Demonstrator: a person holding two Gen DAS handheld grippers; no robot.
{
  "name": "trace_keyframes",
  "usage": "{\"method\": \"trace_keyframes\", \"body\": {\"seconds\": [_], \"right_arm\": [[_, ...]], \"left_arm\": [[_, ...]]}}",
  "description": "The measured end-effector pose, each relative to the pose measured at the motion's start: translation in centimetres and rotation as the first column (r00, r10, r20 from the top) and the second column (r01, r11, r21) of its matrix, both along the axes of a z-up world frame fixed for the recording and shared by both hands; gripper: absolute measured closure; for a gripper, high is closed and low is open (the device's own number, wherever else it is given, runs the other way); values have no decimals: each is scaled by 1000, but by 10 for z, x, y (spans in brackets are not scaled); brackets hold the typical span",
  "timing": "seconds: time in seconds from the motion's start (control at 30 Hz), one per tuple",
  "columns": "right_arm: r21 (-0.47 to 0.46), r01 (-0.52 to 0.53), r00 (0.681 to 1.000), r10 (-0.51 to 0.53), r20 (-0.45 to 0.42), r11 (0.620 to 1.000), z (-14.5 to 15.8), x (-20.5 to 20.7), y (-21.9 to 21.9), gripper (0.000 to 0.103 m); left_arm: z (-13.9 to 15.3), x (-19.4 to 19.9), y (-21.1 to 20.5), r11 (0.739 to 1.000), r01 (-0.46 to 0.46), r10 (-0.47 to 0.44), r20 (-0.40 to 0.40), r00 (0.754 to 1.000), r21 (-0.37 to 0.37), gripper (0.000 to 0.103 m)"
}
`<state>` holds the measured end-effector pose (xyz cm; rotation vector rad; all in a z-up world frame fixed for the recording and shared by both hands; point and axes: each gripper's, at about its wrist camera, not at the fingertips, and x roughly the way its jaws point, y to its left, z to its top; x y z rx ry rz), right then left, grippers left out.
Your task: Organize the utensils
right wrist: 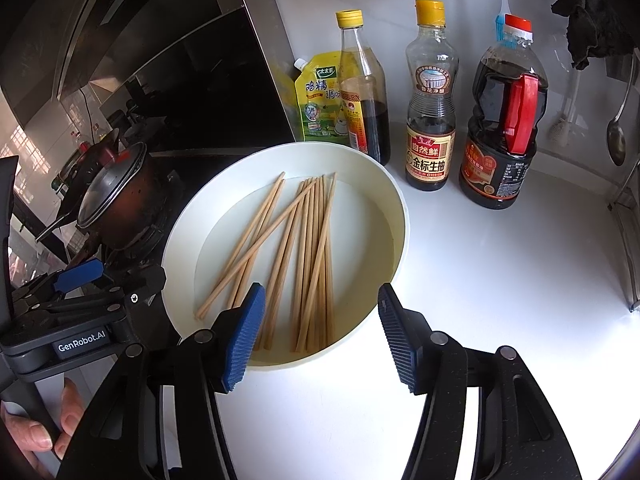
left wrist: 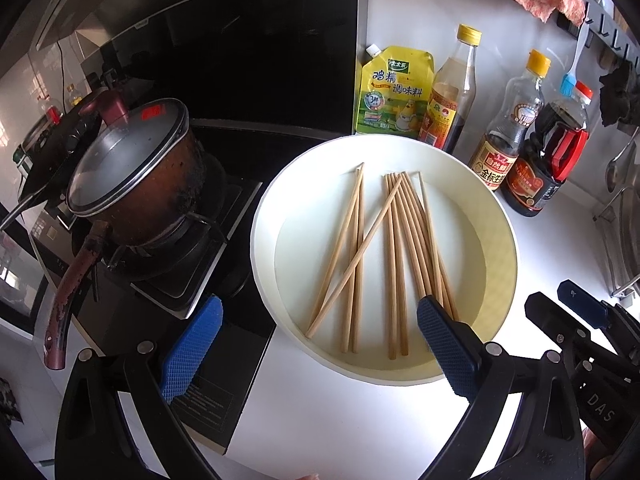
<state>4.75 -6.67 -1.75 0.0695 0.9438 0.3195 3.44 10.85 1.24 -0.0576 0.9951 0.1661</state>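
Several wooden chopsticks (left wrist: 394, 256) (right wrist: 308, 256) lie loose in a round white basin (left wrist: 502, 216) (right wrist: 394, 200) on the white counter. One chopstick lies slanted across the left group. My left gripper (left wrist: 316, 332) stands open above the basin's near rim, one blue pad over the stove edge, the other over the chopstick ends. My right gripper (right wrist: 322, 324) is open too, hovering at the near rim with nothing between its pads. The left gripper's body (right wrist: 76, 312) shows at the left of the right wrist view, held by a hand (right wrist: 40, 428).
A lidded brown pot (left wrist: 132, 176) (right wrist: 116, 196) sits on the gas stove left of the basin. Behind the basin stand a yellow seasoning pouch (left wrist: 394, 92) (right wrist: 320, 100) and three sauce bottles (left wrist: 452, 96) (right wrist: 430, 112). A ladle (right wrist: 616, 128) hangs at the right.
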Motion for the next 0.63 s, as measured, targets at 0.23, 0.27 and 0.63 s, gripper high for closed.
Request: {"method": "trace_keyframes", "body": {"seconds": [0.23,0.27,0.63], "right_arm": [[0,0,1000,0,0,1000,0,0,0,47],[0,1,1000,-1,0,1000,0,0,0,47],[0,-1,1000,1,2,1000,0,-1,1,47]], "left_arm": [[-1,-1,1,1000,-4,4,4,1000,-18,7],[-1,-1,1,1000,-4,4,5,1000,-16,7],[-2,-4,2,1000,-18,18,-2,1000,-10,7]]}}
